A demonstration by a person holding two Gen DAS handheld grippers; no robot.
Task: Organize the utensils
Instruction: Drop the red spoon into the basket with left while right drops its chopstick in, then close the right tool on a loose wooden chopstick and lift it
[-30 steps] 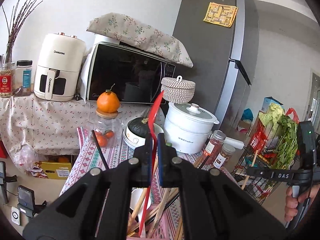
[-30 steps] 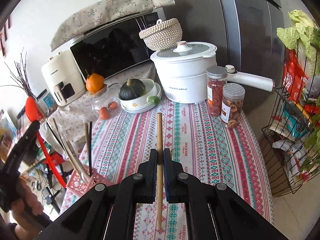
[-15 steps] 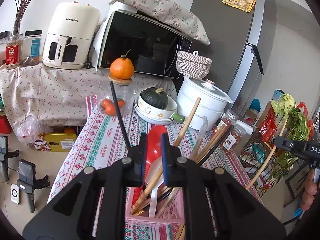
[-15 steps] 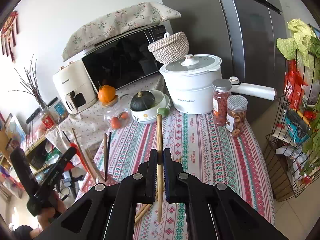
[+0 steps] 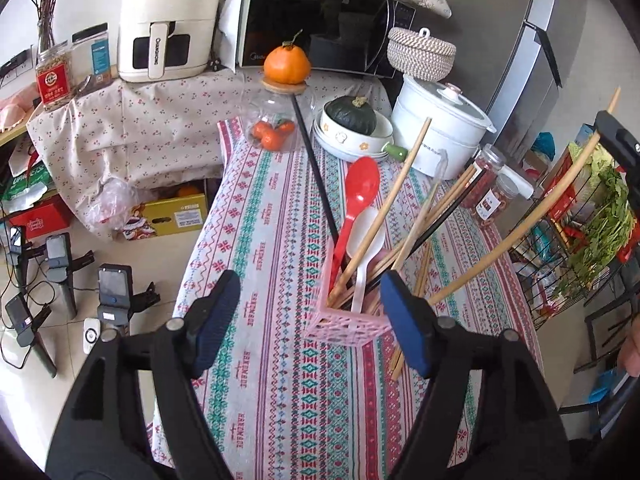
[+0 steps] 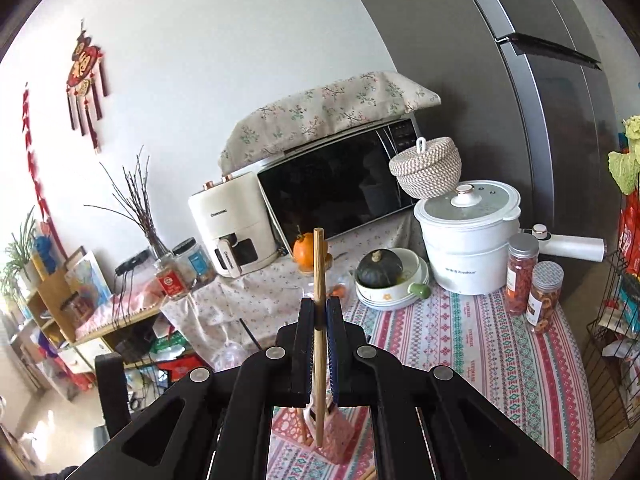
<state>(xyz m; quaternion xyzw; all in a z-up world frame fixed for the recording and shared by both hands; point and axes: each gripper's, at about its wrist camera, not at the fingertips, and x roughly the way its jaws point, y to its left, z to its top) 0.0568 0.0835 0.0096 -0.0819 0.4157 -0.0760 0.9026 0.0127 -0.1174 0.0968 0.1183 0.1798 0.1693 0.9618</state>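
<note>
A pink slotted basket (image 5: 347, 325) stands on the patterned tablecloth (image 5: 256, 216). It holds a red spoon (image 5: 360, 184), a white spoon (image 5: 366, 240), a black chopstick (image 5: 316, 172) and several wooden chopsticks (image 5: 394, 200). My left gripper (image 5: 310, 316) hovers just before the basket, its jaws opening with nothing pressed between them. My right gripper (image 6: 319, 314) is shut on one wooden chopstick (image 6: 319, 256), held upright above the basket (image 6: 336, 440). In the left wrist view the right gripper (image 5: 606, 126) appears at the far right, and its chopstick (image 5: 532, 224) slants down toward the basket.
Loose chopsticks (image 5: 418, 280) lie on the cloth right of the basket. Behind stand a white cooker (image 5: 440, 128), a bowl with a dark squash (image 5: 352, 120), snack jars (image 5: 486, 184) and a glass jar topped with an orange (image 5: 286, 64). A wire rack of greens (image 5: 592, 216) sits at the right.
The left gripper tipped downward and opened, letting go of the red spoon, which now stands in the pink basket. The right gripper rose with its chopstick.
</note>
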